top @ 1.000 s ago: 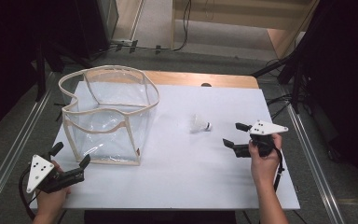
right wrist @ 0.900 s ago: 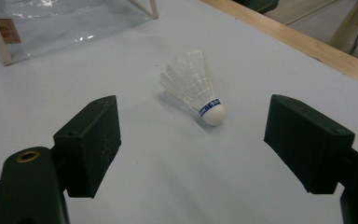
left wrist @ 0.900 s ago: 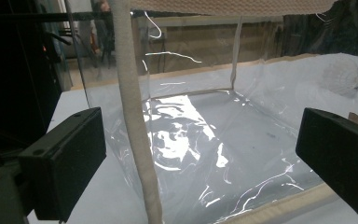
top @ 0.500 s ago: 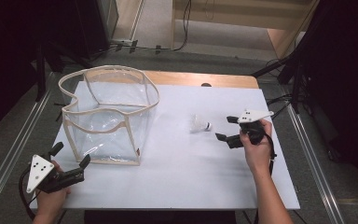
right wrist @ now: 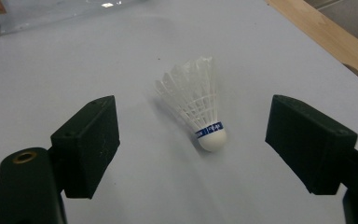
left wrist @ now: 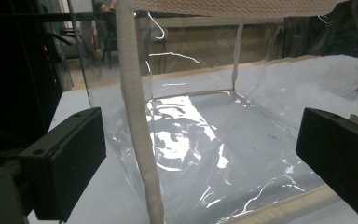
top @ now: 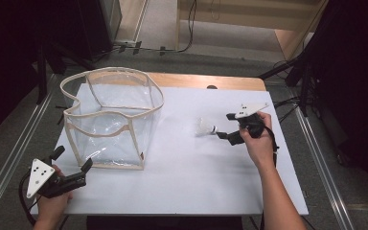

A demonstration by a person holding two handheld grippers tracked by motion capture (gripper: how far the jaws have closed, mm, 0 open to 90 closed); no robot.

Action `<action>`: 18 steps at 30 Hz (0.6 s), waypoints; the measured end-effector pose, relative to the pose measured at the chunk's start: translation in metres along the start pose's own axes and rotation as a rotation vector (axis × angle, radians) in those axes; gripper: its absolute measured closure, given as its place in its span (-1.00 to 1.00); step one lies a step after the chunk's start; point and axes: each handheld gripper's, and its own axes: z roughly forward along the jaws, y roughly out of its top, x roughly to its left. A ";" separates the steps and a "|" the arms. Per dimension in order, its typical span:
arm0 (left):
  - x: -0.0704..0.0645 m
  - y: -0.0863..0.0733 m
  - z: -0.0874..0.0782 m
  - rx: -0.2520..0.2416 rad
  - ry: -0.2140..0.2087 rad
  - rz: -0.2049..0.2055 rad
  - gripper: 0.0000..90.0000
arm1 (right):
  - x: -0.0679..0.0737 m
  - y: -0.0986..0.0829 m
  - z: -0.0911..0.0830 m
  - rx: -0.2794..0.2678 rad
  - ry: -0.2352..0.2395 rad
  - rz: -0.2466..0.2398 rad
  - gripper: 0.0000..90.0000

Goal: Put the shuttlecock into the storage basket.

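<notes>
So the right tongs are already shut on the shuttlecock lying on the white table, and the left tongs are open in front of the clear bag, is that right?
Not quite. The right tongs are open, not shut: in the right gripper view the shuttlecock lies untouched on the white table, with a gap to each jaw. The rest holds: the left tongs are open in front of the clear bag.

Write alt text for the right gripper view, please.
A white shuttlecock lies on its side on a white table, cork end nearest the camera, centred between the open black jaws of the right gripper. Neither jaw touches it.
</notes>
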 end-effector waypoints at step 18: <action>0.000 0.000 0.000 0.000 -0.003 0.000 -0.95 | -0.012 0.023 0.021 0.123 0.055 -0.090 -0.58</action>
